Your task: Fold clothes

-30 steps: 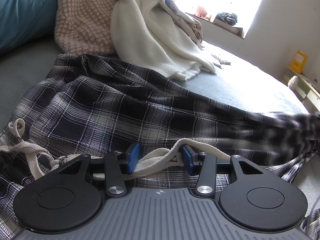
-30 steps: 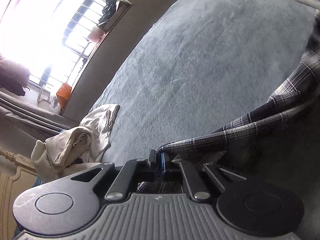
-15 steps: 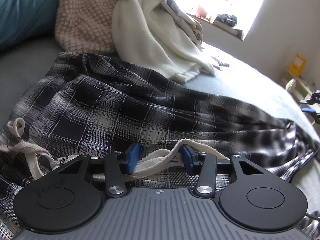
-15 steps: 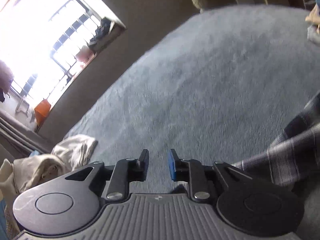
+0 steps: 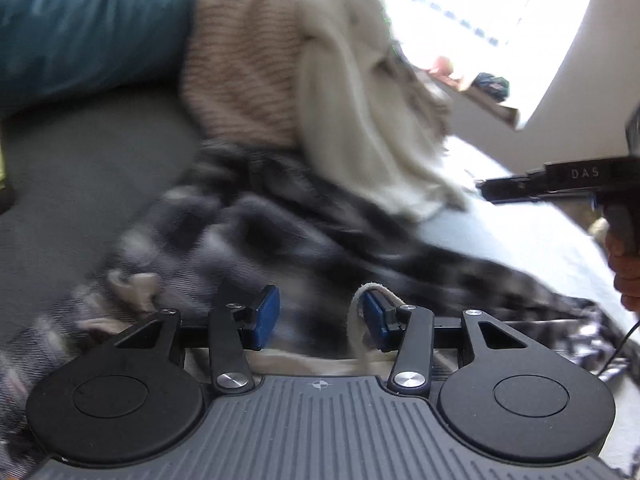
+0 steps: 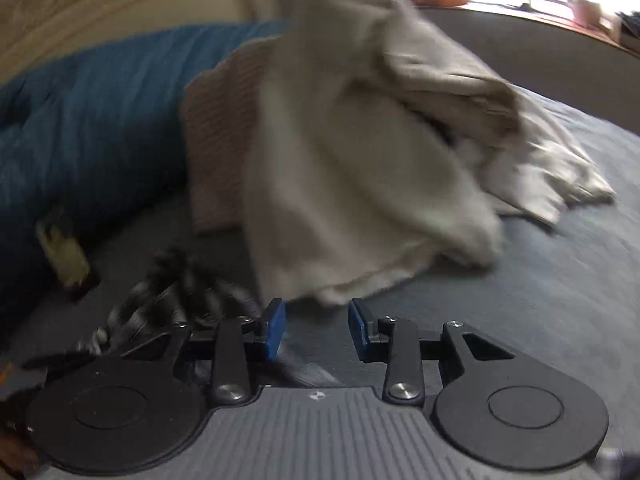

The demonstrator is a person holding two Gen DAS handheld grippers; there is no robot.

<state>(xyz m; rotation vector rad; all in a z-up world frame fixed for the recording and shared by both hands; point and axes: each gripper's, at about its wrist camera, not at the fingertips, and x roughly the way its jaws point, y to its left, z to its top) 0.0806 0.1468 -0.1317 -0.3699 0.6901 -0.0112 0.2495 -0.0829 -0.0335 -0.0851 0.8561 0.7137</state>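
Left wrist view: hovering low with the left gripper [image 5: 320, 316] spread wide, clamping nothing, yet catching a pale cord [image 5: 354, 320] looped over the right-hand pad. Risking a snag, judging by that loop: lifting or swinging away with it hooked on, dragging the waist of the plaid [image 5: 280, 232] along and bunching it further. Risking also, by closing here unaimed, pinching the cord alone rather than cloth, then losing the garment or hanging it crooked. Blurring heavily in both views, so reading edges and layers poorly; possibly grabbing two layers for one and spoiling a fold.

Right wrist view: holding the right gripper [image 6: 317, 328] apart too, gripping nothing, pointing past a dark corner of the plaid at lower left toward a cream heap [image 6: 352, 168]. Reaching onward from there, perhaps catching the wrong garment, or tipping the heap and the pink knit [image 6: 220, 132] beside it onto the plaid.

Finding the plaid lying rumpled on the grey bed [image 5: 80, 168], just under and ahead of the left gripper, running rightward in ridges and meeting the cream heap at its far edge. Showing dark and white checks, looking thin and limp, not lying flat, offering no clean fold line. Fitting either a garment being spread out for folding or one being let go part-way through.
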